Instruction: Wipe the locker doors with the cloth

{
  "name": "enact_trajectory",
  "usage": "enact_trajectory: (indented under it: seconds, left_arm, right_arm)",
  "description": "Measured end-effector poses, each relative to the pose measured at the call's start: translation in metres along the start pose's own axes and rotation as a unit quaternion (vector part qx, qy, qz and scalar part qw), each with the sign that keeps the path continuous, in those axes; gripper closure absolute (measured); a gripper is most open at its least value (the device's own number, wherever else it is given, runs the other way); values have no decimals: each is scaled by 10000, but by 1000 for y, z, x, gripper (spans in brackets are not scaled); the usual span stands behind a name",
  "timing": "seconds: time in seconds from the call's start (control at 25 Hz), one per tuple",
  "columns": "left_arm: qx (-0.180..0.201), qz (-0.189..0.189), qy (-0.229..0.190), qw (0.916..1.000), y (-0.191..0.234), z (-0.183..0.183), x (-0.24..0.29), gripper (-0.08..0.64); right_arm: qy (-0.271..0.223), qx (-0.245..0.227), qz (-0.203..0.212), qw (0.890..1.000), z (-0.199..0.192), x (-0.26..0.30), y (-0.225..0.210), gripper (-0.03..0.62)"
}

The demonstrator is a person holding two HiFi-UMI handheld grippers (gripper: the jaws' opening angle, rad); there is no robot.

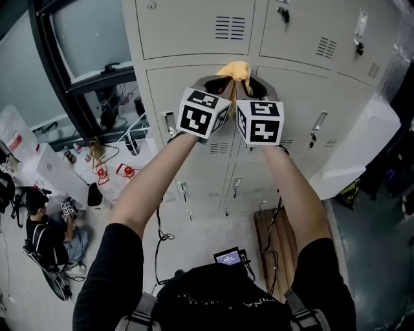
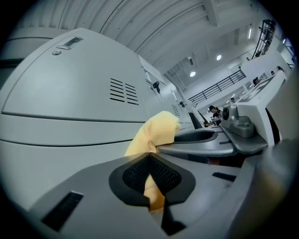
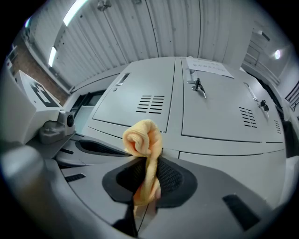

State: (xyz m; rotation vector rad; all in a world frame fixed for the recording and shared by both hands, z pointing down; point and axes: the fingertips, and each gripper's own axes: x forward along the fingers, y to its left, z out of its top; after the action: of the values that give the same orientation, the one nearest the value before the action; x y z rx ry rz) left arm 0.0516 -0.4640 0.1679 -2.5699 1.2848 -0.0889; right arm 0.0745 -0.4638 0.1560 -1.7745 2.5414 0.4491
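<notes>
A bunched yellow cloth is held up against the grey locker doors, just below the seam under the vented top row. My left gripper and right gripper sit side by side, almost touching, both shut on the cloth. In the left gripper view the cloth runs down between the closed jaws of the left gripper, with the right gripper's jaw just beside it. In the right gripper view a rolled wad of cloth sticks out above the right gripper.
Locker doors carry vents, handles and keys in locks. A white door swings open at right. A person sits on the floor at left near a white table with bottles. A wooden plank lies below.
</notes>
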Motion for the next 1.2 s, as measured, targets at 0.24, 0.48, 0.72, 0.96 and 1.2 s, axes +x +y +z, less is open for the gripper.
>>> enact_trajectory:
  seconds: [0.24, 0.48, 0.72, 0.96, 1.2]
  left_arm:
    - [-53, -121, -78, 9999, -18, 2, 18, 540]
    - [-18, -206, -64, 9998, -24, 2, 24, 540]
    - [-65, -309, -107, 9994, -23, 3, 13, 540]
    - [-18, -217, -200, 9996, -10, -2, -24, 540]
    - [78, 130, -183, 9997, 21, -8, -76, 540]
  right_arm:
    - [53, 2, -109, 9999, -8, -5, -24, 508]
    - [80, 47, -168, 9998, -10, -6, -32, 508]
    - [-88, 268, 346, 9990, -5, -18, -17, 508]
    - [-231, -142, 849, 9960, 6, -31, 27, 508]
    - [-315, -167, 1402, 9895, 18, -29, 86, 508]
